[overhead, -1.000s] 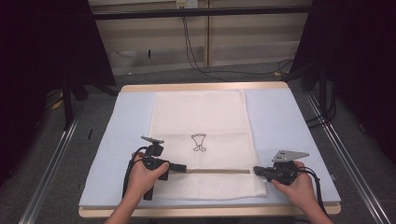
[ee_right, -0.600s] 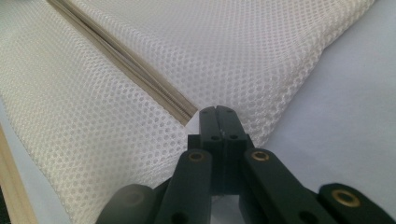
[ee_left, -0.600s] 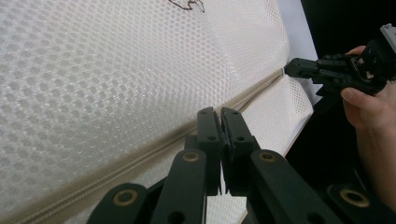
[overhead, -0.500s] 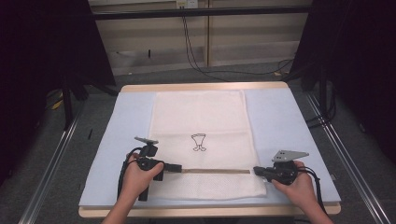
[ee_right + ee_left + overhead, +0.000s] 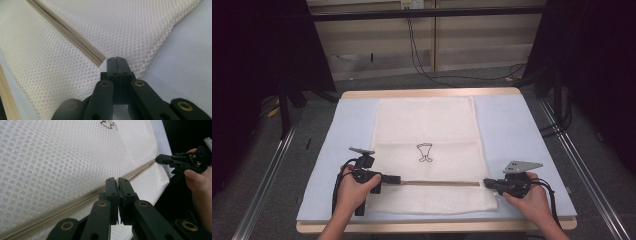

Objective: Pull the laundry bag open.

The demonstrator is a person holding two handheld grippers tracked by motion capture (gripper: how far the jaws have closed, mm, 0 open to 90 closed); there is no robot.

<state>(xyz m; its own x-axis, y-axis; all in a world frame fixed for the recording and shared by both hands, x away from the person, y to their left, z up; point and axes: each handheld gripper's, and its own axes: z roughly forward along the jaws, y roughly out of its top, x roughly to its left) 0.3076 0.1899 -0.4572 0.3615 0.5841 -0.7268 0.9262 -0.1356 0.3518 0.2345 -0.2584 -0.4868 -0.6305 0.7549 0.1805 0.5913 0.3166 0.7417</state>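
Mesh bag [image 5: 427,150] zipper [image 5: 439,183] between level grippers (jaws closed)

A mesh laundry bag [image 5: 428,150] lies flat on a mat [image 5: 512,130] that covers the desk [image 5: 427,93]. The bag sits in the middle of the mat, with bare mat to its left and right. A zipper [image 5: 439,183] runs across the bag from side to side, near its front edge. Behind the zipper, about midway across the bag, is a small printed emblem [image 5: 425,152]. The left claw [image 5: 396,179] lies at the zipper's left end, the right claw [image 5: 487,183] at its right end by the bag's right edge, so the two are well apart with the zipper between them. Behind the desk, cables [image 5: 422,55] hang down to the floor.
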